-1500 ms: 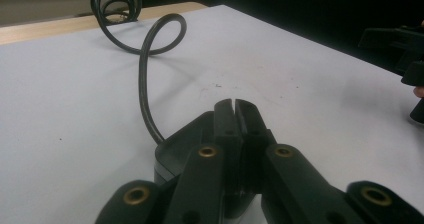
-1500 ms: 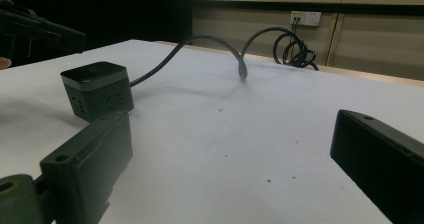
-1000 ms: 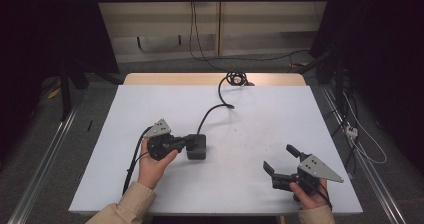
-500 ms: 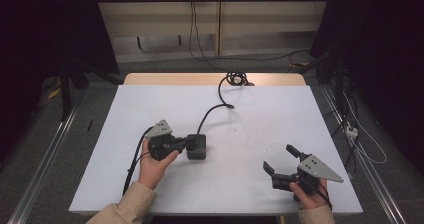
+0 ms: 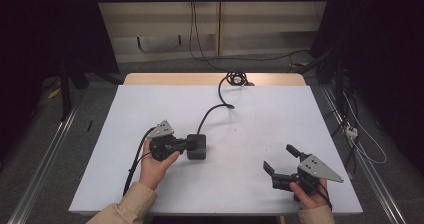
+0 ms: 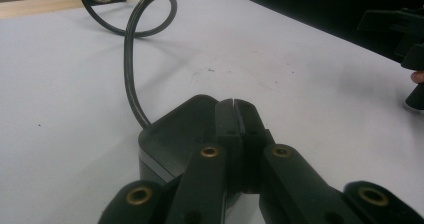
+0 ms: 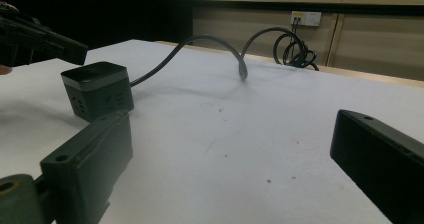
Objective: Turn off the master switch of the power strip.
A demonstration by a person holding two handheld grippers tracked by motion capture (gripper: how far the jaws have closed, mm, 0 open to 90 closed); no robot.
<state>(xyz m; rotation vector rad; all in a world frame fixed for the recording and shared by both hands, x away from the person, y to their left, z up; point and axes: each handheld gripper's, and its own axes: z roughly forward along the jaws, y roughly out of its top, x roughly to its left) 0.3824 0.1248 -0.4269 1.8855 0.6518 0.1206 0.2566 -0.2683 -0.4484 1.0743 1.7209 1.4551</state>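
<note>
Nothing has shifted against the earlier high-view frames: both grippers and the socket cube occupy the same positions.

The left gripper [image 6: 234, 109] has its jaws pressed together with no gap between them. The tips rest against the top edge of the cube power socket [image 5: 197, 146]; nothing is clamped between them. The right gripper [image 5: 281, 160] stands with its jaws spread wide apart and empty, near the front right of the white table [image 5: 310, 124], well apart from the cube.

The cube sits left of centre on the table, just beside the left hand [image 5: 152, 166]. It is a dark grey block with rounded corners, a lighter band below its top face, and outlet slots on one side, as the right gripper view shows [image 7: 97, 89]. Its black power cord [image 5: 212, 111] leaves the far side, arcs upward and runs to a coil [image 5: 236, 77] at the far table edge.

Judged step: the left gripper steadies or nudges the cube; no grasp is established. The next move probably calls for releasing the left jaws to straddle the block, or bringing the right gripper across.
</note>
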